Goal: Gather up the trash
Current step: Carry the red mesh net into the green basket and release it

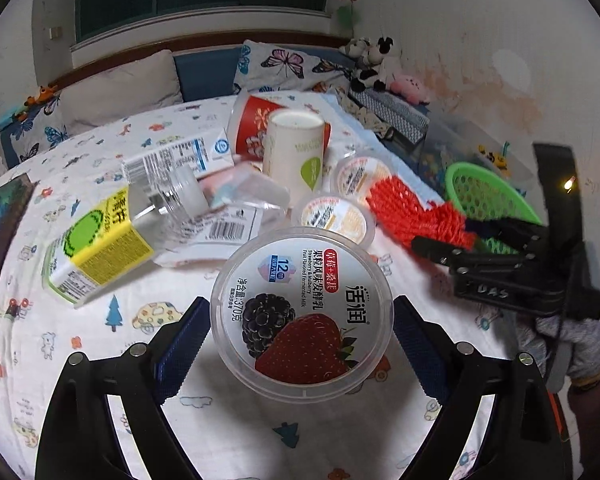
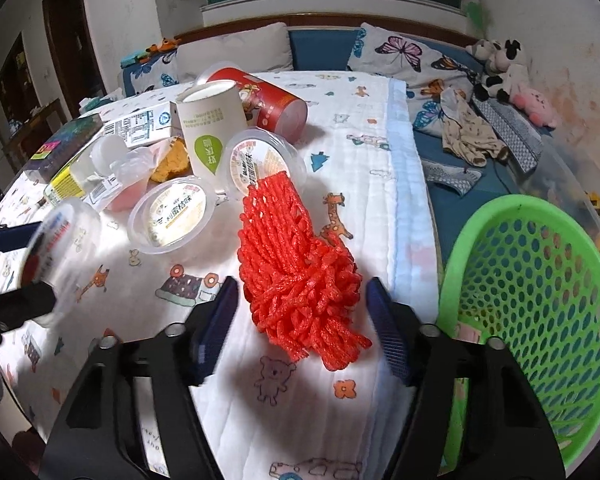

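Left gripper (image 1: 300, 344) clasps yogurt tub (image 1: 302, 314). Right gripper (image 2: 302, 320) half-open astride red foam net (image 2: 296, 264), beside green basket (image 2: 540, 280); best pinch bunched end.

Dim room, bright light pooling on the bedsheet (image 2: 340, 152), dark fisheye vignette at edges, motion-blurred yogurt tub (image 2: 56, 248) at nine o'clock.

A yogurt tub (image 1: 302, 312) with a berry lid sits tilted above the sheet. A red foam net (image 2: 296, 272) lies crumpled beside the green basket (image 2: 540, 280), which is tipped.
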The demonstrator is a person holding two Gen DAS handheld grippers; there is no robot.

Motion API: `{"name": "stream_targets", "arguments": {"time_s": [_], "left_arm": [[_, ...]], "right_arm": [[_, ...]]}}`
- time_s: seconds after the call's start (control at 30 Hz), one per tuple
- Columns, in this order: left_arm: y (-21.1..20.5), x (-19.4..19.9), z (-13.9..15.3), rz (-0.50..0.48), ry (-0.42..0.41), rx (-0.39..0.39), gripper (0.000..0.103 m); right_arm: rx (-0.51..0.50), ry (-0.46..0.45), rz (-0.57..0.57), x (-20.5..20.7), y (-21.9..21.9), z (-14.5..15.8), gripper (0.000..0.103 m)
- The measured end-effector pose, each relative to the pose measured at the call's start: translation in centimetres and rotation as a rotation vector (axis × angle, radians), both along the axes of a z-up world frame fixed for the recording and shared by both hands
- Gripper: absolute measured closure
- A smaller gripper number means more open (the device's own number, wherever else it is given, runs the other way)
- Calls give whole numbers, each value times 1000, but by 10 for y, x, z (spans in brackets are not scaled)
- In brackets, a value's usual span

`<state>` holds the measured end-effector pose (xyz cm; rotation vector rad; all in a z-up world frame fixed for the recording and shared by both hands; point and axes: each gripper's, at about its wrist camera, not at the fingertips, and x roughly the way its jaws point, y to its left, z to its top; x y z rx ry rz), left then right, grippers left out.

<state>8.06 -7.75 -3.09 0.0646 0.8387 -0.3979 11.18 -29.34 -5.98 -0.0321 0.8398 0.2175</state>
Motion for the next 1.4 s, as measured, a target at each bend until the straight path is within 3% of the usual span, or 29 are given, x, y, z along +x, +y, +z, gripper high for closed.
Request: {"name": "stream_targets", "arguments": {"time_s": [0.2, 0.4, 0.97, 1.4], "left_arm": [[0, 1, 7, -1, -11, -12, 15], [-14, 4, 14, -21, -22, -21, 15], [-87, 15, 31, -134, -43, -28, 15], [-150, 23, 39, -217, -46, -17, 15]], "right_arm": [[20, -6, -4, -7, -4, 3, 54], [36, -42, -24, -28, -17, 16, 57], [31, -86, -256, -73, -109, 32, 56], [43, -52, -404, -83, -168, 14, 47]]}}
